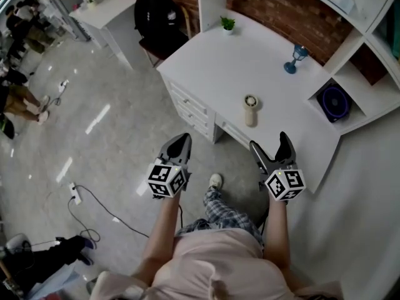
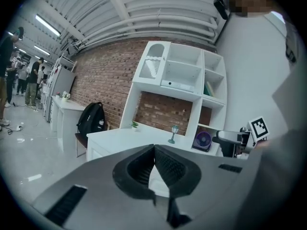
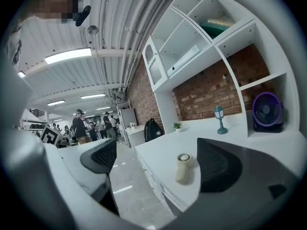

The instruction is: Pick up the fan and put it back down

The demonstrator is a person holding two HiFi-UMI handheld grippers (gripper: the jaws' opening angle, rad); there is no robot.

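A small beige handheld fan (image 1: pixel 250 110) lies on the white desk (image 1: pixel 231 64), near its front edge. In the right gripper view the same fan (image 3: pixel 183 168) appears between and beyond the open jaws. My right gripper (image 1: pixel 270 144) hovers open in front of the desk, short of the fan, holding nothing. My left gripper (image 1: pixel 180 144) hangs over the floor to the left of the desk, its jaws shut and empty (image 2: pixel 153 148). A purple round fan (image 1: pixel 333 102) sits in a shelf cubby on the right (image 3: pixel 266 111).
A blue lamp figurine (image 1: pixel 296 57) and a small potted plant (image 1: pixel 227 24) stand at the back of the desk. Drawers (image 1: pixel 189 108) face left. A black backpack (image 1: pixel 159 11) rests on a chair behind. A power strip (image 1: pixel 75 194) with cable lies on the floor. People stand far left.
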